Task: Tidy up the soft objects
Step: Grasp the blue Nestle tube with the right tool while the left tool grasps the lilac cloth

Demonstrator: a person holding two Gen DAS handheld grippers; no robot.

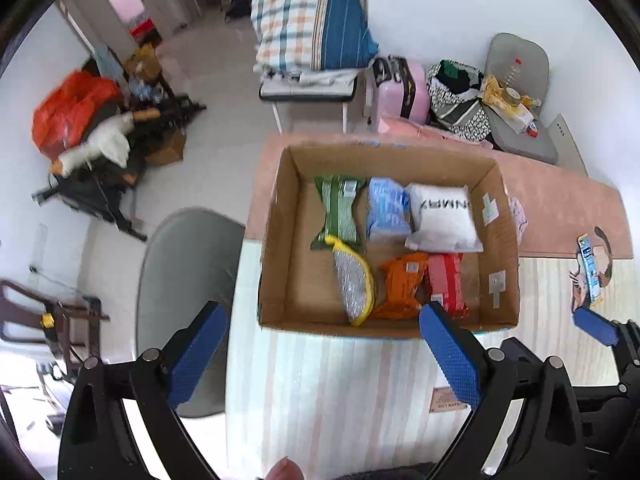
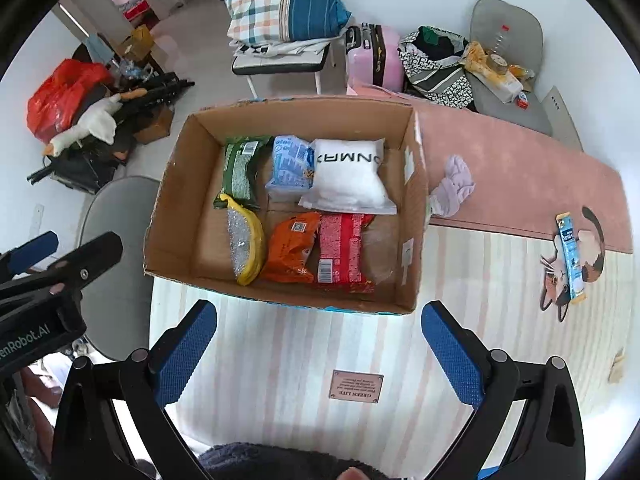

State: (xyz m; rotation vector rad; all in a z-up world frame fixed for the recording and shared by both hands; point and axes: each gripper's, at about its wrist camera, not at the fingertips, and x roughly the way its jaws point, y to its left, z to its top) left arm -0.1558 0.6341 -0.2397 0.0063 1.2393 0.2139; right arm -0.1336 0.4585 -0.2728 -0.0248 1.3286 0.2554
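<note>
An open cardboard box point(image 2: 172, 184) point(image 1: 276, 216) stands on the table. Inside lie a green pack point(image 2: 240, 172), a light blue pack point(image 2: 290, 164), a white pouch point(image 2: 348, 176), a yellow-edged silver pouch point(image 2: 244, 244), an orange pack point(image 2: 290, 252) and a red pack point(image 2: 342, 252). A lilac soft cloth point(image 2: 454, 186) lies on the table right of the box. A blue stick sachet point(image 2: 570, 258) lies further right. My left gripper point(image 1: 320, 344) is open and empty in front of the box. My right gripper point(image 2: 320, 340) is open and empty, also in front of the box.
The table has a striped mat point(image 2: 300, 360) and a pink cloth point(image 2: 520, 168). A grey chair point(image 2: 116, 240) stands left of the table. Beyond are a chair with folded bedding point(image 2: 280, 0), a pink suitcase point(image 2: 376, 60), bags and another grey chair point(image 2: 508, 40).
</note>
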